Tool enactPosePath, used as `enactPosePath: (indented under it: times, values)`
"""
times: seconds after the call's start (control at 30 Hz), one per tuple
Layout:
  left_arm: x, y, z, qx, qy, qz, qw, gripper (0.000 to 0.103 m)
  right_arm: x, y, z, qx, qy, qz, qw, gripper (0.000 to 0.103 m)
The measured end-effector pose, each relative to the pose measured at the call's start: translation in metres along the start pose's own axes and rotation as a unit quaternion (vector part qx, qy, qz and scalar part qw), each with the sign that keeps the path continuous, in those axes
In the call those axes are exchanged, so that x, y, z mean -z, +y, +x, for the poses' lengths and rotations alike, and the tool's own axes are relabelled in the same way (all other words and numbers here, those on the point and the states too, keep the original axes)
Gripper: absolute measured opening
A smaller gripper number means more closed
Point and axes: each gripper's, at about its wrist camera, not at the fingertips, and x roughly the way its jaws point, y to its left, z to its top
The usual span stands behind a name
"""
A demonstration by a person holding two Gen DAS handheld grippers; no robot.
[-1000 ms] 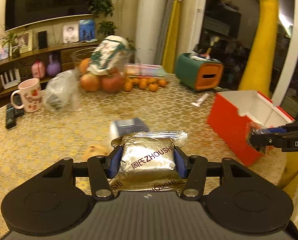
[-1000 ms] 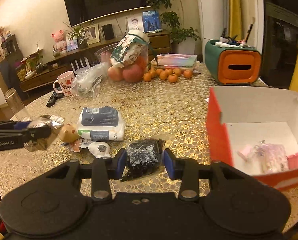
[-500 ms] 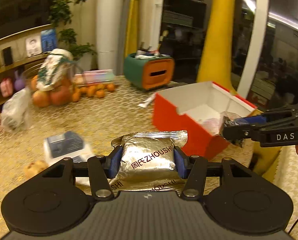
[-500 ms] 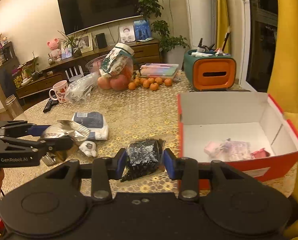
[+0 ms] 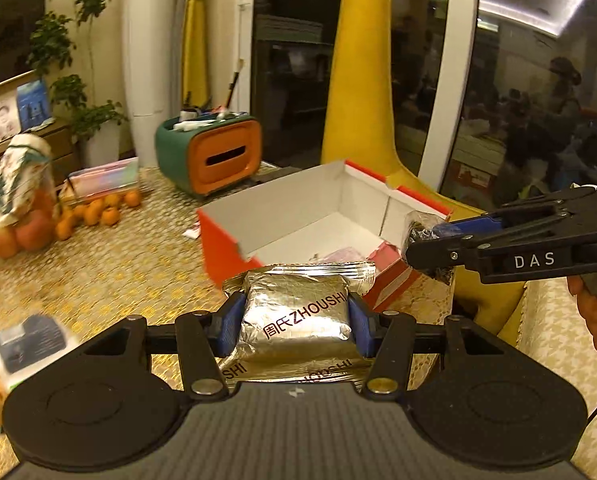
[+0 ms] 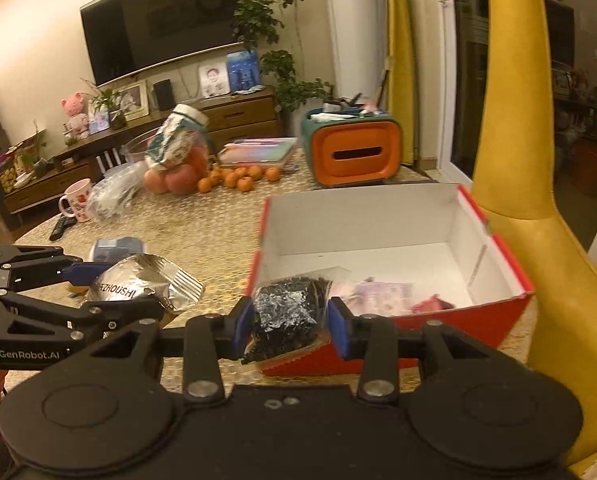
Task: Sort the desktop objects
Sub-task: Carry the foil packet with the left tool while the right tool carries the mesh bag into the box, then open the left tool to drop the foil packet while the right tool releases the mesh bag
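My left gripper (image 5: pixel 296 320) is shut on a silver foil packet (image 5: pixel 298 312) marked ZHOUSHI and holds it in the air just before the near corner of the open red box (image 5: pixel 226 252). The same packet (image 6: pixel 146 284) and left gripper (image 6: pixel 138 300) show in the right wrist view, left of the box (image 6: pixel 498 320). My right gripper (image 6: pixel 290 320) is shut on a black crinkly packet (image 6: pixel 286 316) and holds it over the box's near wall. It also shows in the left wrist view (image 5: pixel 422 240) at the box's right corner. Pink packets (image 6: pixel 378 292) lie inside the box.
On the gold patterned table (image 6: pixel 202 236) lie a blue-white tissue pack (image 6: pixel 116 248), a pink mug (image 6: pixel 76 200), a plastic bag (image 6: pixel 114 196), a fruit bowl with oranges (image 6: pixel 218 176) and a green-orange organiser (image 6: pixel 354 152). A yellow giraffe figure (image 6: pixel 514 160) stands right of the box.
Both grippers have swung right toward the red box with their packets still held. The box looks larger and closer in both views; the black packet now hangs over its near wall.
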Motion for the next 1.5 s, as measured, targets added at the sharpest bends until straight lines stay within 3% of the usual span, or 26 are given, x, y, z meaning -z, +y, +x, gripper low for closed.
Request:
enactPosePath:
  times: [0.37, 0.73, 0.93, 1.5]
  values:
    - [-0.026, -0.024, 0.049, 0.010, 0.015, 0.021, 0.9996, 0.054, -0.015, -0.044, 0.017, 0.022, 0.004, 0.013, 1.000, 0.040]
    - [-0.051, -0.033, 0.107, -0.005, 0.035, 0.046, 0.9983, 0.054, -0.033, -0.076, 0.062, 0.047, 0.022, 0.024, 0.998, 0.040]
    - [-0.063, -0.028, 0.140, -0.015, 0.058, 0.035, 0.9976, 0.054, -0.042, -0.095, 0.090, 0.059, 0.031, 0.036, 0.997, 0.040]
    - [-0.067, -0.019, 0.216, -0.031, 0.121, 0.027, 0.9918, 0.054, -0.047, -0.125, 0.164, 0.085, 0.099, 0.059, 0.990, 0.040]
